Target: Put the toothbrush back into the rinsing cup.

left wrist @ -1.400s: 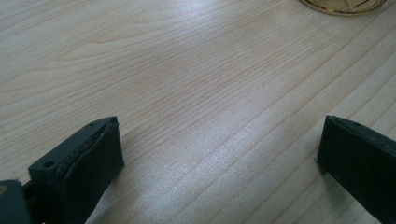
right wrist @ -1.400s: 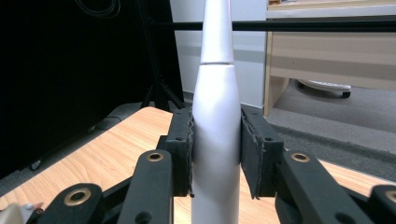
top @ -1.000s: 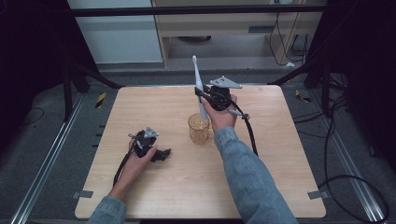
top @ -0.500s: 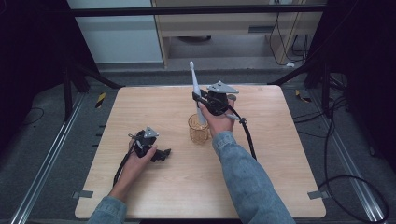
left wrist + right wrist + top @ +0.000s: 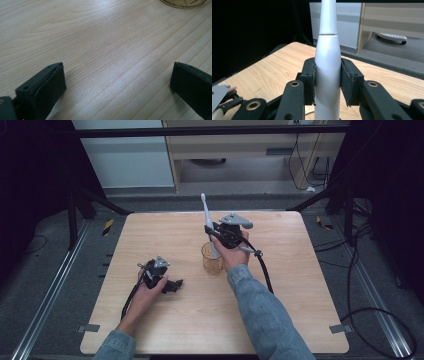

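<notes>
My right gripper (image 5: 216,234), frame centre, has its jaws clamped on the white toothbrush (image 5: 207,222) above the amber cup (image 5: 212,259); my left gripper (image 5: 170,285) rests wide open, empty.

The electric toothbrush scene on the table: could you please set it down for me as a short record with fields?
held thing: white electric toothbrush, upright, head up
held by: right gripper, pads clamped on the handle's sides
lower end: over or inside the amber glass cup; cannot tell whether it touches the bottom
left gripper, jaws wide apart, nothing between them, low over the wooden table
cup position: between the two grippers, near the table's middle
</notes>
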A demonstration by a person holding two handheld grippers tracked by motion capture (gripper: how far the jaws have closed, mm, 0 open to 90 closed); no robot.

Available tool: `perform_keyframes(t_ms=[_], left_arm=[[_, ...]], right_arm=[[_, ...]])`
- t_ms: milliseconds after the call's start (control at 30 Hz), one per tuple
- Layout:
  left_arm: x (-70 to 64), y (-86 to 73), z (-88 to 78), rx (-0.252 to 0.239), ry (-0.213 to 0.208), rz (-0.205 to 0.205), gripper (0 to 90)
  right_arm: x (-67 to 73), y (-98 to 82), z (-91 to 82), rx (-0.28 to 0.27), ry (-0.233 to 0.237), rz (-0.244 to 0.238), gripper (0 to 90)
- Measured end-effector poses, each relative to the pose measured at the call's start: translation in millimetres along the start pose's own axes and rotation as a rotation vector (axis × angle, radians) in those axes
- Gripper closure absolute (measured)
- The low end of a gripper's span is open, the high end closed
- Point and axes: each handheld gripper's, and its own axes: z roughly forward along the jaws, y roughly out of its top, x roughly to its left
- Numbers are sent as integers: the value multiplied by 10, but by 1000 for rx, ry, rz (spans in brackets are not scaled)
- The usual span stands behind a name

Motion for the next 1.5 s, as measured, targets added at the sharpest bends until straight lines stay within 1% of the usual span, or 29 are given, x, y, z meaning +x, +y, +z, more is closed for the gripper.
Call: perform_keyframes(t_ms=[33,133,200,367,400,500,667,900,933,1267,1500], left_arm=[[0,0,0,0,0,0,0],[0,0,0,0,0,0,0],[0,0,0,0,0,0,0],[0,0,0,0,0,0,0],[0,0,0,0,0,0,0],[0,0,0,0,0,0,0],[0,0,0,0,0,1,0],[2,1,1,0,-1,1,0],[2,1,1,0,-1,1,0],[3,1,1,0,-1,2,0],[3,1,1,0,-1,2,0]], right_arm=[[15,-5,3,21,-4,-11,666],[22,-11,2,27,1,-16,666],[30,-17,4,44,3,-29,666],[27,-20,-3,68,3,-33,666],[27,-27,-2,82,0,-41,666],[20,-37,2,93,11,-42,665],[29,-48,1,98,15,-44,665],[33,-78,2,120,12,-48,665],[39,-86,-1,127,11,-61,666],[10,-145,-9,147,8,-51,665],[8,-171,-21,153,7,-54,665]])
